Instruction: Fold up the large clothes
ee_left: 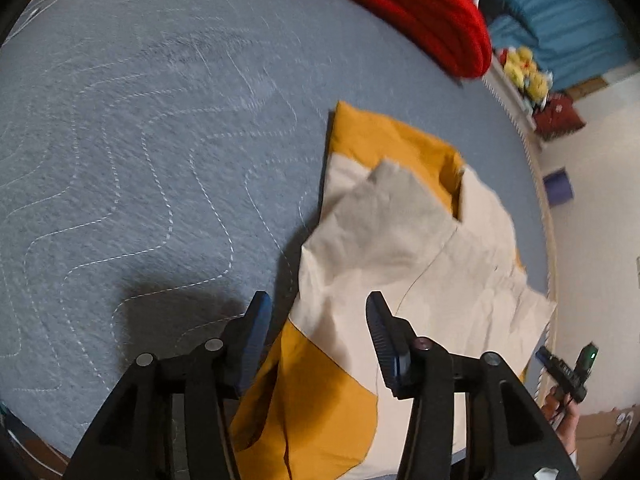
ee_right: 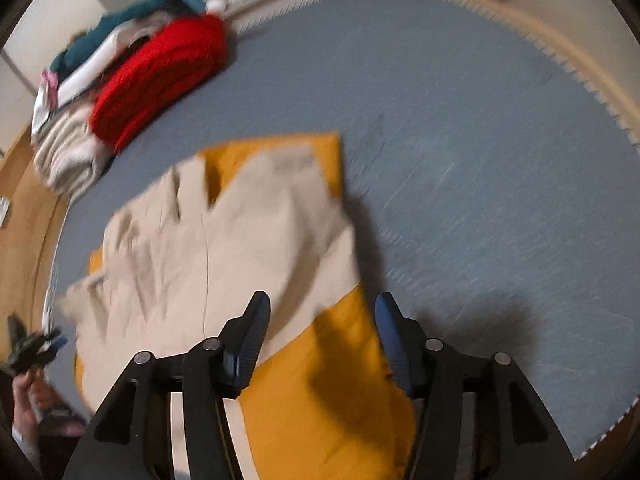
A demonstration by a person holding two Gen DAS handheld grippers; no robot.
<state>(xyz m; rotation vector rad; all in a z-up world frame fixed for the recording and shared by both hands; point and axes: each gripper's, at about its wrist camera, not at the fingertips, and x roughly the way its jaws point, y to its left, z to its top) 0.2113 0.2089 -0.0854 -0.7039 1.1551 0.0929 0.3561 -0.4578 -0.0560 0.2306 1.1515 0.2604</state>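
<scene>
the garment (ee_left: 400, 248), cream with mustard panels, lies partly folded on the blue quilted mat (ee_left: 140, 140), near the mat's edge.

in the left wrist view, the left gripper (ee_left: 316, 320) hangs over the garment's near end with its jaws spread wide and nothing between them. the cream and mustard cloth shows in the gap and runs on under the inner finger; the outer finger stands over bare mat just beside the cloth's edge. whether the tips touch the cloth cannot be told. the right gripper (ee_left: 568, 368) shows small at the far side of the garment, off the mat's edge.

in the right wrist view, which is blurred, the right gripper (ee_right: 320, 320) likewise has its jaws wide apart and holds nothing. a mustard panel fills the gap between the fingers, with cream cloth (ee_right: 224, 240) beyond it; one finger stands at the cloth's edge beside bare mat (ee_right: 480, 160). the left gripper (ee_right: 28, 348) shows at the far corner of the garment.

a red folded item (ee_left: 420, 12) lies on the mat well apart from the garment, with a pile of clothes (ee_right: 72, 136) beside it.
</scene>
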